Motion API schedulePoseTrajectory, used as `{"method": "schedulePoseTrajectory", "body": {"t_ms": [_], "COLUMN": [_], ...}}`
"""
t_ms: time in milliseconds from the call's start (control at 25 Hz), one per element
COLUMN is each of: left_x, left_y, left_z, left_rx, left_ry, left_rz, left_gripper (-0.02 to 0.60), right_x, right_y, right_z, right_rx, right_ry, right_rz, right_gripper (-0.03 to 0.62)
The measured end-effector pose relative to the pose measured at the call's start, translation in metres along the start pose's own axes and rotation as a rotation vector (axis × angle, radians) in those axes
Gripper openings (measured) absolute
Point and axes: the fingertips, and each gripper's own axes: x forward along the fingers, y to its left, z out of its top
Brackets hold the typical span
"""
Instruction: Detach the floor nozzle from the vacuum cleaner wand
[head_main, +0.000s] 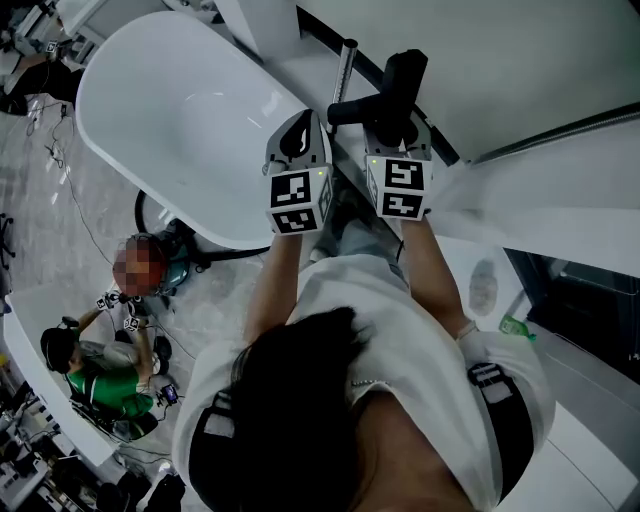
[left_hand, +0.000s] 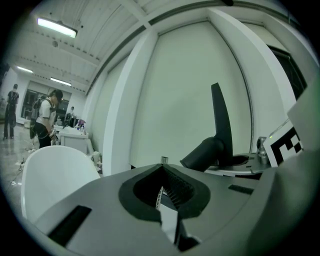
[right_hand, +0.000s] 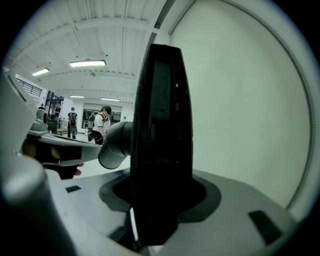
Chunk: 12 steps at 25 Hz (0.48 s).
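Observation:
The black floor nozzle (head_main: 405, 75) stands upright between the jaws of my right gripper (head_main: 400, 125), which is shut on it. In the right gripper view the nozzle (right_hand: 161, 125) fills the middle, and its grey neck (right_hand: 114, 145) points left. A silver wand (head_main: 345, 70) runs away from the neck between the two grippers. My left gripper (head_main: 298, 140) is just left of the neck with its jaws shut. In the left gripper view (left_hand: 162, 187) a small metal tube end (left_hand: 163, 160) shows just past the jaw tips. I cannot tell whether it is pinched. The nozzle (left_hand: 221, 125) rises to its right.
A white bathtub (head_main: 170, 120) lies to the left below my grippers, with a dark hose (head_main: 215, 255) under its rim. A white wall panel (head_main: 520, 70) stands close on the right. Two people (head_main: 95, 375) are low at the left; another person (left_hand: 47, 117) stands far off.

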Motion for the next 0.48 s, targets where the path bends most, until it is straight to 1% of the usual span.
{"method": "schedulePoseTrajectory", "body": {"t_ms": [240, 480], "left_x": [-0.009, -0.02], "left_y": [0.006, 0.004], "left_z": [0.004, -0.009], "left_rx": [-0.011, -0.006], "left_ry": [-0.005, -0.001], "left_rz": [0.009, 0.01], "left_gripper": [0.003, 0.003], "right_x": [-0.006, -0.015], "right_y": [0.007, 0.014], "right_z": [0.003, -0.009], "right_rx": [0.013, 0.014], "right_ry": [0.001, 0.003], "right_rz": [-0.008, -0.006], "right_gripper": [0.218, 0.218]}}
